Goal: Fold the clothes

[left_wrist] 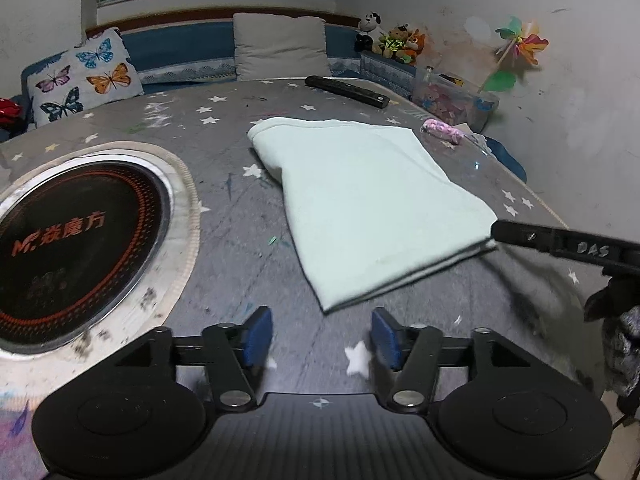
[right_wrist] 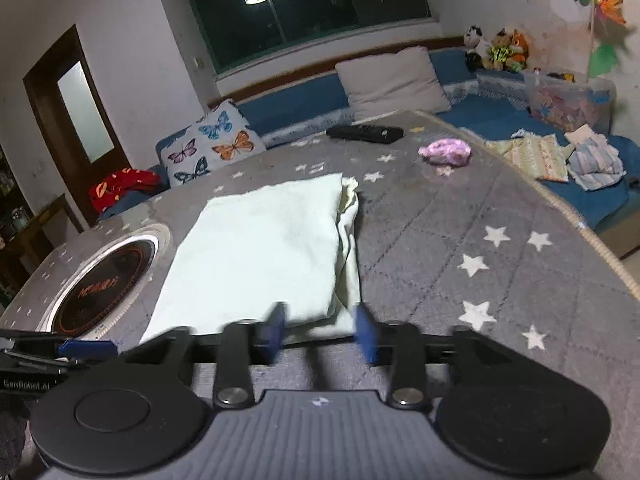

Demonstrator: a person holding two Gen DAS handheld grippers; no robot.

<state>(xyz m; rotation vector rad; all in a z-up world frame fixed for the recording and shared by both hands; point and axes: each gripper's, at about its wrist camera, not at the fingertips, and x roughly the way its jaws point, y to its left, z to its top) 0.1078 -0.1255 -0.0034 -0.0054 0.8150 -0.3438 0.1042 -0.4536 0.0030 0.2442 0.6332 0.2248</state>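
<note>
Both grippers, left gripper (left_wrist: 322,338) and right gripper (right_wrist: 322,330), are standing released; you are leaving the cloth (left_wrist: 372,200) folded at 12 o'clock, so be backing off without snagging its edge.

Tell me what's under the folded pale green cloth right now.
The folded pale green cloth lies flat on the grey star-print table cover, beside the round cooktop. Only its own stacked layers show at the near edge; anything beneath them is covered.
</note>
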